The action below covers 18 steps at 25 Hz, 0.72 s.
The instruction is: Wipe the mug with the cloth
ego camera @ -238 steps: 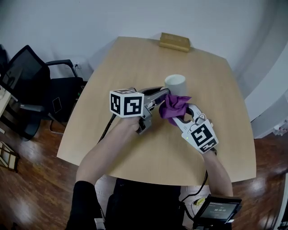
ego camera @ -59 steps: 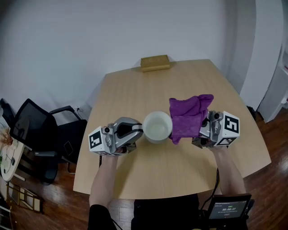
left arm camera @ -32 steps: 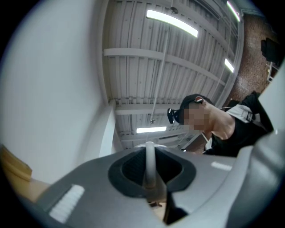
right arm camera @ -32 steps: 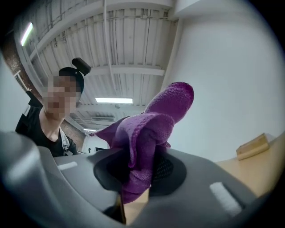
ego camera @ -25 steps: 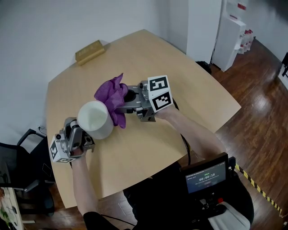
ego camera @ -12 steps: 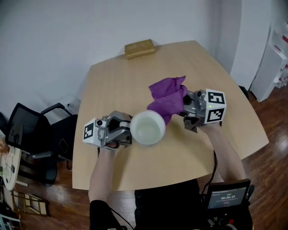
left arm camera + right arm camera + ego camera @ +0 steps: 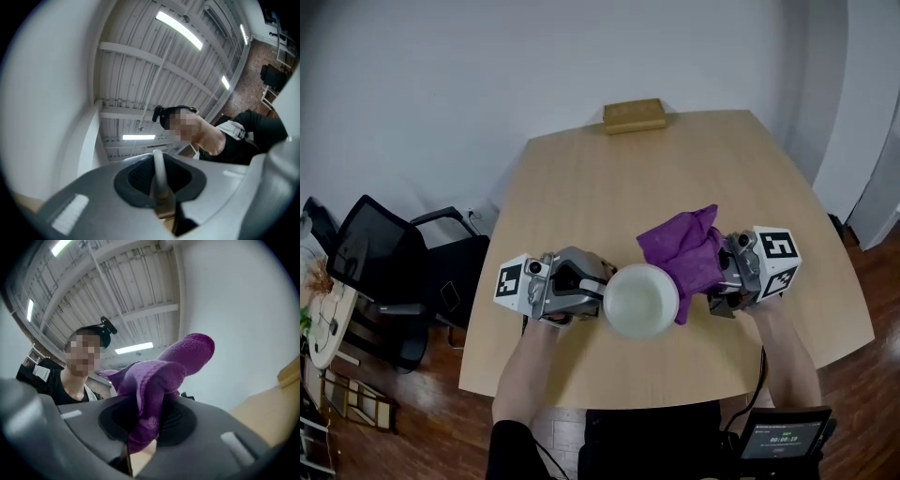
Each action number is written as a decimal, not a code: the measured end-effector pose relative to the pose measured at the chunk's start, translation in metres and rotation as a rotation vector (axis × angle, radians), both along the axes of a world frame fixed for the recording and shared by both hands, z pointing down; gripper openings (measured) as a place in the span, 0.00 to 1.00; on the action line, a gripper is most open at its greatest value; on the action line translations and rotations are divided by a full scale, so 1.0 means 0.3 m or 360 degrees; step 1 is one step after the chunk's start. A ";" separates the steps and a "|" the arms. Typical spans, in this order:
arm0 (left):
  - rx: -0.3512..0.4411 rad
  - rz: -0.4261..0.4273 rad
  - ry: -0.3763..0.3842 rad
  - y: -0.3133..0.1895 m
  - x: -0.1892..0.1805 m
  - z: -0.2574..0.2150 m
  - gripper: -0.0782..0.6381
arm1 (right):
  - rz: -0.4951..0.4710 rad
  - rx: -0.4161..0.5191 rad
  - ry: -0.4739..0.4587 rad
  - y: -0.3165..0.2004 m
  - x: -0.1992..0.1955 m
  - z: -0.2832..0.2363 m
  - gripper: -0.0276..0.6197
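Note:
A white mug (image 7: 640, 300) is lifted above the table with its mouth facing up at me. My left gripper (image 7: 592, 287) is shut on its handle (image 7: 158, 169), which shows as a thin white strip between the pads; the mug's body (image 7: 280, 187) fills the right edge of the left gripper view. A purple cloth (image 7: 684, 250) is bunched against the mug's right side. My right gripper (image 7: 718, 274) is shut on it. In the right gripper view the cloth (image 7: 157, 380) rises out of the gripper (image 7: 145, 427) in a folded wad.
The light wooden table (image 7: 581, 187) lies under both grippers. A tan wooden block (image 7: 635, 115) sits at its far edge. A black office chair (image 7: 380, 272) stands left of the table. A small screen (image 7: 778, 441) hangs at my waist.
My view has swung about. The mug, tipped sideways a second ago, now faces mouth up. The cloth stays against its right side, both grips unchanged.

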State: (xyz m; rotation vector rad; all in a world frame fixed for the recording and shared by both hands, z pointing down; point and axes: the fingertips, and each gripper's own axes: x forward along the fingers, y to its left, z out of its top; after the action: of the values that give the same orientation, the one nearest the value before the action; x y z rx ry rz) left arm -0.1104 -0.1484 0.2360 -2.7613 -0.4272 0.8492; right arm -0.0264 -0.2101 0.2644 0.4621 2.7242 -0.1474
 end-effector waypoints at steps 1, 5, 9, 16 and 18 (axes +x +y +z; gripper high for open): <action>0.0014 -0.0002 0.0001 0.007 -0.004 -0.005 0.21 | 0.0032 0.0022 0.0082 -0.008 -0.022 0.032 0.15; 0.0093 0.0006 -0.0045 0.047 0.008 -0.007 0.21 | 0.0094 0.0162 0.0419 0.003 -0.106 0.177 0.15; 0.0140 0.0005 -0.0088 0.067 0.024 -0.006 0.21 | 0.0178 0.0345 0.0726 0.005 -0.153 0.302 0.15; 0.0146 -0.0068 -0.0095 0.046 -0.002 -0.018 0.21 | 0.0146 0.0212 -0.0043 -0.011 0.107 -0.066 0.15; 0.0139 -0.0094 -0.0083 0.035 -0.014 -0.023 0.21 | 0.0040 0.0231 -0.0210 0.049 0.155 -0.133 0.15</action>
State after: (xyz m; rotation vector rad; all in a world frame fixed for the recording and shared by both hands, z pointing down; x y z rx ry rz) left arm -0.1145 -0.1379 0.2289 -2.7063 -0.3802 0.7288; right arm 0.0200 -0.1953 0.2246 0.4609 2.6201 0.0854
